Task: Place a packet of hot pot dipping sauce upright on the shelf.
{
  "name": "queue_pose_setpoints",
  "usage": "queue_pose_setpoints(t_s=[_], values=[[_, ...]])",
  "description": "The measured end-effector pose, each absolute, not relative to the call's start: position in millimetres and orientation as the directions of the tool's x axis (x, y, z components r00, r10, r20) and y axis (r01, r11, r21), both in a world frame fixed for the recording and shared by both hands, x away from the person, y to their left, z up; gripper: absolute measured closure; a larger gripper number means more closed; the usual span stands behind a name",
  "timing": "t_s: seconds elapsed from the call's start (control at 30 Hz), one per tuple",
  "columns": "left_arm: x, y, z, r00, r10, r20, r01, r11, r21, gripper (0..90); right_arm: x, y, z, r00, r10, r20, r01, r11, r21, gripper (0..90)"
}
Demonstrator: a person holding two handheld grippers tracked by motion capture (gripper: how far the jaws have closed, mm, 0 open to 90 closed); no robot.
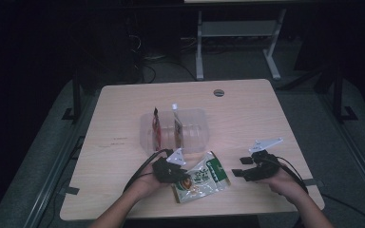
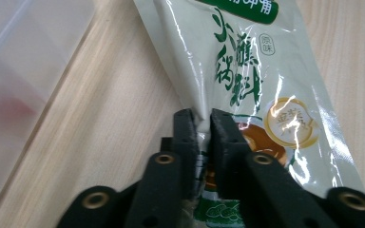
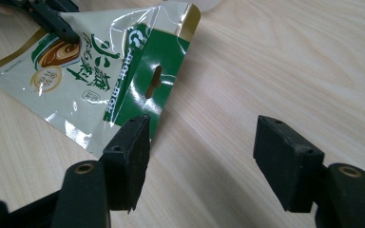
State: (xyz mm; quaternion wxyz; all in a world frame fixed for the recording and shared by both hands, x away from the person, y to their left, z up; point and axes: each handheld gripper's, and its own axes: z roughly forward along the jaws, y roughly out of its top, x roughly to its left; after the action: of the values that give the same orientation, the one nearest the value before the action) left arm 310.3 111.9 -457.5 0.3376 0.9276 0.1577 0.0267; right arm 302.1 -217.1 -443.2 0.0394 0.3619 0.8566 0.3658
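The left claw (image 2: 202,124) pinches the green-and-white sauce pouch (image 1: 202,176) by its edge on the desk (image 1: 123,118), likely to lift it toward the clear bin (image 1: 192,140), while the right claw (image 3: 202,159) waits spread beside it

Dim room, wooden table (image 1: 123,142), grey floor (image 1: 237,61)

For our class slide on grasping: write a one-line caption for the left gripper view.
Left hand-held gripper pinches the edge of a green-and-cream food pouch lying on the wooden table.
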Motion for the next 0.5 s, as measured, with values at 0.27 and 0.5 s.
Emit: queue_pose_setpoints(t_s=[0.27,0.5], values=[[313,114,-455,0.942,0.321,-0.098,0.305,-0.699,0.647,89.3,304,-220,-442,-0.718,0.666,0.203,0.605,0.453,0.654,41.4],[312,119,-445,0.938,0.322,-0.129,0.321,-0.666,0.673,89.6,304,-222,-442,-0.716,0.677,0.168,0.593,0.463,0.659,42.3]])
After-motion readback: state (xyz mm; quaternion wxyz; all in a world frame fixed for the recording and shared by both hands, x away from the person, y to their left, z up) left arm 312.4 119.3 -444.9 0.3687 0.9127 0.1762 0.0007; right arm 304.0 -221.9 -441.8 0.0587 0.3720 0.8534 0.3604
